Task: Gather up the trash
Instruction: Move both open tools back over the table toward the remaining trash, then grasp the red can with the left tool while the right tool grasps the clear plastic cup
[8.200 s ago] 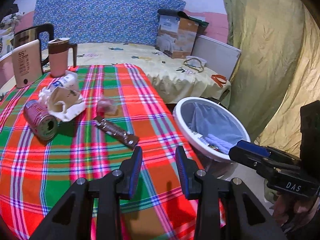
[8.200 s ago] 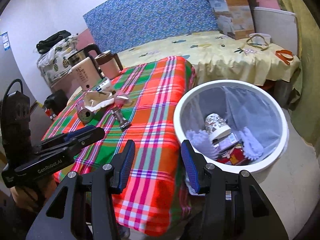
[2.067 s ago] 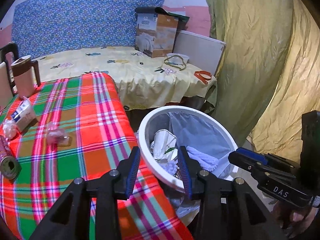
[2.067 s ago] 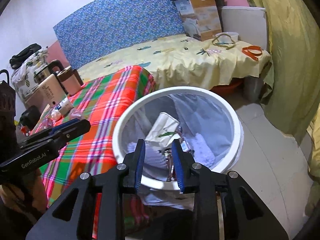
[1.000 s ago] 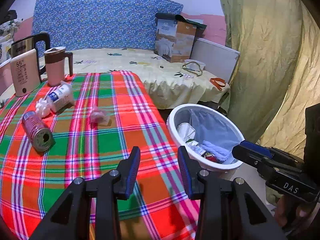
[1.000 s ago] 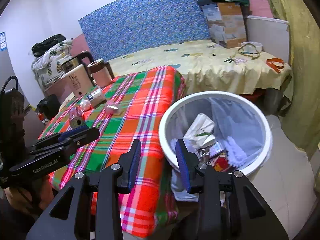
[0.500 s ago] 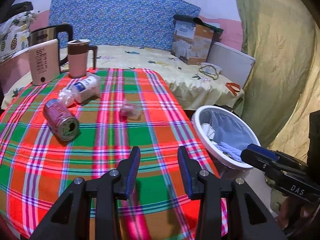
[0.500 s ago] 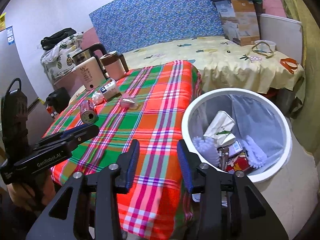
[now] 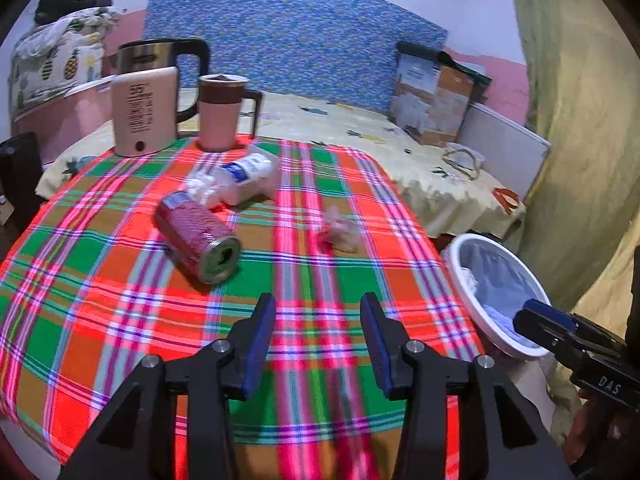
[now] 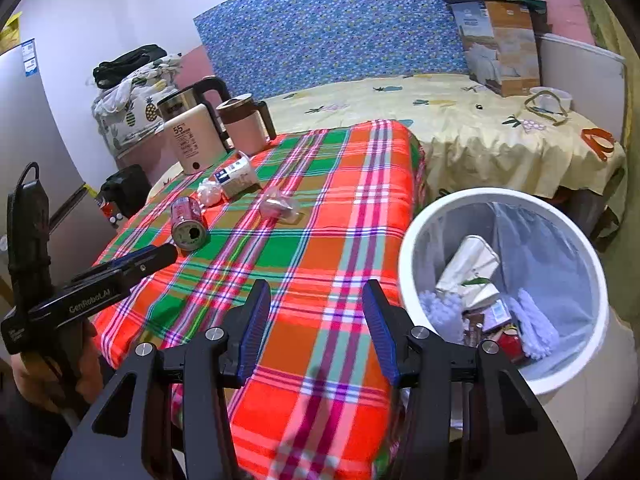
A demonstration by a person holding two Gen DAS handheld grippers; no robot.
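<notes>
On the plaid tablecloth [image 9: 120, 312] lie a red can [image 9: 196, 236] on its side, a white plastic bottle [image 9: 248, 178] with a crumpled tissue [image 9: 204, 188] at its mouth, and a clear crumpled wrapper [image 9: 338, 230]. The same can [image 10: 188, 222], bottle [image 10: 236, 176] and wrapper [image 10: 278, 204] show in the right wrist view. My left gripper [image 9: 318, 328] hovers over the near cloth, its jaws opening with nothing between them. My right gripper [image 10: 316, 314] hangs over the table's near corner, jaws opening and empty. A white bin [image 10: 404, 264] beside the table holds trash.
A beige kettle [image 9: 144, 114] and a pink mug [image 9: 222, 114] stand at the table's far edge. Behind is a bed with a yellow sheet [image 10: 460, 128] and a cardboard box [image 10: 500, 48]. A yellow curtain [image 9: 580, 120] hangs right of the bin [image 9: 456, 264].
Both grippers swung left from the bin toward the table, so the can and bottle came closer to the left gripper. Both pairs of jaws spread wider.
</notes>
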